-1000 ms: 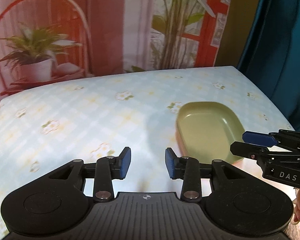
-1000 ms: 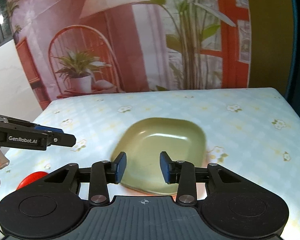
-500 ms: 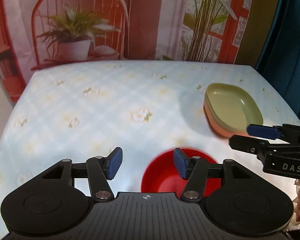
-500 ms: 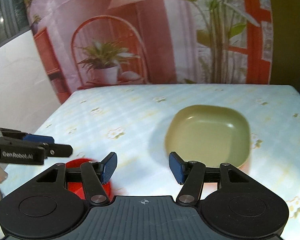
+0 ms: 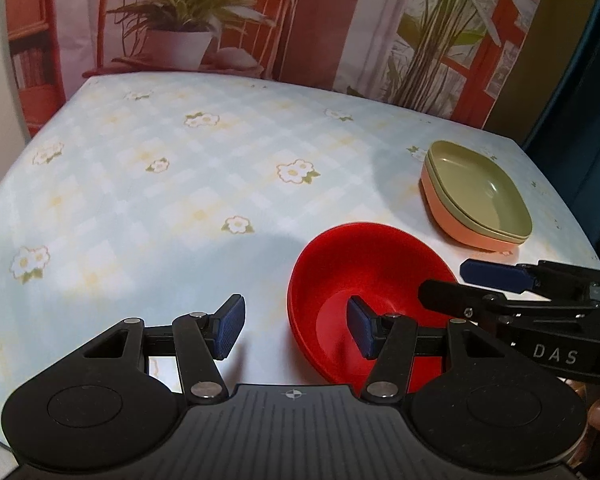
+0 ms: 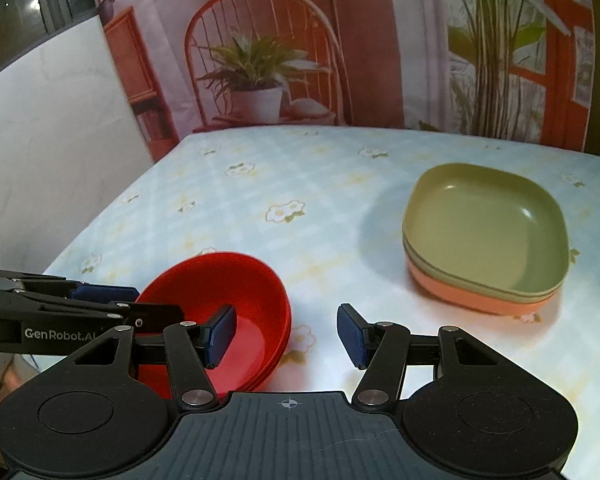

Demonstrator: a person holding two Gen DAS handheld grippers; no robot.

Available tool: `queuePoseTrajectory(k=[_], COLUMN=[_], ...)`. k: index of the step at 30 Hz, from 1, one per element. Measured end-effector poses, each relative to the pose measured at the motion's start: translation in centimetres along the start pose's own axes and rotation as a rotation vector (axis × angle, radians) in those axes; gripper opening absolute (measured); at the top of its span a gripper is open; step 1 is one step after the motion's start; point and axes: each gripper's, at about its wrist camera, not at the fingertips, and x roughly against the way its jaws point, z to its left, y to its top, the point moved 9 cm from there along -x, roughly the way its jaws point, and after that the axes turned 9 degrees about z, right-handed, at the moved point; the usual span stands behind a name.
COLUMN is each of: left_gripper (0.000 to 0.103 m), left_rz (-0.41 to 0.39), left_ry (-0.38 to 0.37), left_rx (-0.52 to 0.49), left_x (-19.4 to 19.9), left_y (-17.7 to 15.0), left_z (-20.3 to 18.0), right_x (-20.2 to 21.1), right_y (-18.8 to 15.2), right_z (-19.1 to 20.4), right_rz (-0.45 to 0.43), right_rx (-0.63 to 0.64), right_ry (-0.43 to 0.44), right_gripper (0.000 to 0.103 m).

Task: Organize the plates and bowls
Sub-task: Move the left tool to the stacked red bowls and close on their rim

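Glossy red bowls nested, green plates stacked on orange plate, both claws agape, empty

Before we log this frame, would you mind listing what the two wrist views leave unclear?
- Red bowls: the right wrist view shows stacked rims, but the right gripper covers the near edge, so the count is unclear.
- Plate stack: the orange plate at the bottom shows only its side.
- Left gripper: its right finger hides part of the bowl's inside in the left wrist view.
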Motion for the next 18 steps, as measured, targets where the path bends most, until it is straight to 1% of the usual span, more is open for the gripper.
queuePoseTrajectory(k=[2,6,9,12,13,15,17,18], left_gripper=[0.058,0.058,0.054,0.047,0.043,0.04,0.034,0.034], left_rz=[0.011,0.029,0.024,0.019,0.021,0.03,0.03,0.026], left_ry=[-0.011,-0.06,-0.081,-0.096,-0.103,-0.118,-0.132,-0.134], left_rx=[0.006,-0.008,0.001,0.01,0.012,0.019,0.027,0.03], left_x=[-0.3,-1.0,-1.1,-1.1,-1.2,-1.5,-1.5,-1.4], left_y=[-0.5,-1.1,-1.1,-1.0,-1.1,-1.1,-1.1,-1.1], left_z=[-0.1,-0.7,-0.7,-0.6,-0.7,-0.9,-0.9,-0.8], right_x=[-0.3,-0.8,-1.2,-1.3,-1.4,-1.5,-1.5,-1.4], right_y=[-0.3,-0.7,-1.0,-1.3,-1.4,-1.5,-1.5,-1.5], right_z=[0.2,0.7,0.8,0.9,0.9,1.0,1.0,1.0], right_rz=[0.009,0.026,0.035,0.044,0.046,0.049,0.048,0.046], right_rx=[0.004,0.027,0.029,0.026,0.026,0.027,0.028,0.029], right_ry=[0.008,0.02,0.033,0.049,0.054,0.062,0.068,0.071], right_gripper=[0.052,0.049,0.046,0.044,0.043,0.04,0.039,0.038])
